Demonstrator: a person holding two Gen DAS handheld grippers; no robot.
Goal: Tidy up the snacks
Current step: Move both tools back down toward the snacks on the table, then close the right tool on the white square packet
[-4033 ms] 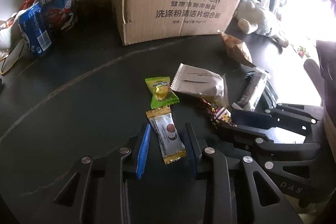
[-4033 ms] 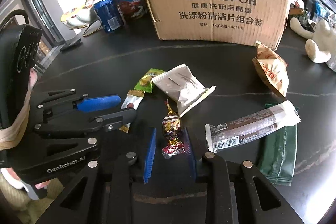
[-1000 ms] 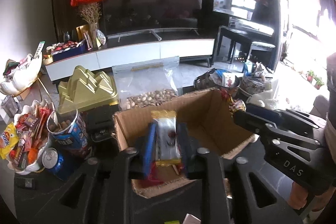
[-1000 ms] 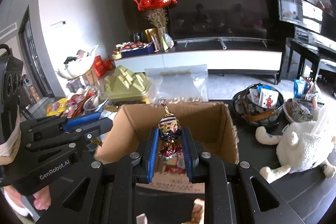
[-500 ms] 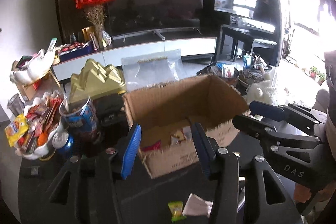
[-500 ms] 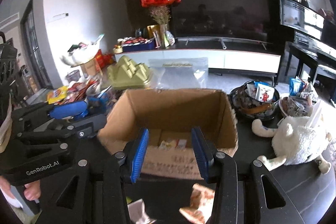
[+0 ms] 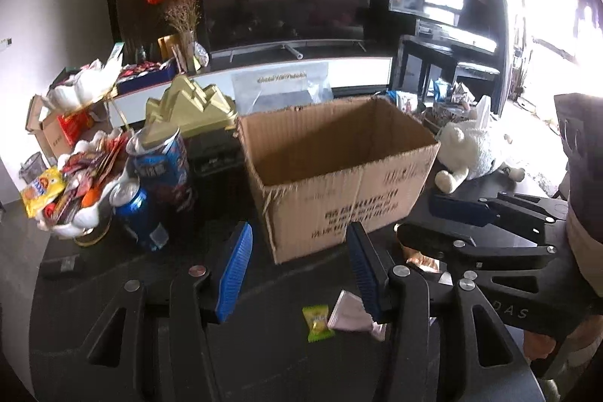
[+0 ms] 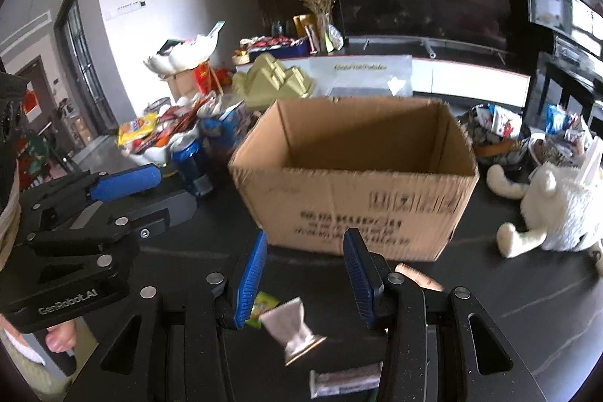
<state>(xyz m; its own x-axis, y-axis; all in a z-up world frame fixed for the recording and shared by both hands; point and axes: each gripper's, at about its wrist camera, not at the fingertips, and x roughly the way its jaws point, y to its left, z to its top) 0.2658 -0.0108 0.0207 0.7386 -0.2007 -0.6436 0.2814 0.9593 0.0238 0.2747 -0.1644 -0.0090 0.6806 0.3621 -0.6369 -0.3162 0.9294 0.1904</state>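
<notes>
An open brown cardboard box (image 7: pixel 339 172) (image 8: pixel 354 183) stands on the dark table; its inside is hidden from here. My left gripper (image 7: pixel 299 268) is open and empty, in front of the box. My right gripper (image 8: pixel 305 270) is open and empty too, and shows at the right of the left wrist view. On the table below the grippers lie a green candy (image 7: pixel 317 323) (image 8: pixel 264 304), a white snack packet (image 7: pixel 348 317) (image 8: pixel 292 330), a brown bar (image 8: pixel 346 381) and a tan packet (image 8: pixel 418 277).
Blue cans (image 7: pixel 139 210) and a white dish of snacks (image 7: pixel 71 191) stand left of the box. A white plush toy (image 8: pixel 557 210) lies to its right. A gold tray (image 7: pixel 188 112), a clear bag and a TV unit are behind.
A second ago each gripper held a snack over the box; both opened, the snacks dropped in, and both grippers have pulled back and lower toward the table.
</notes>
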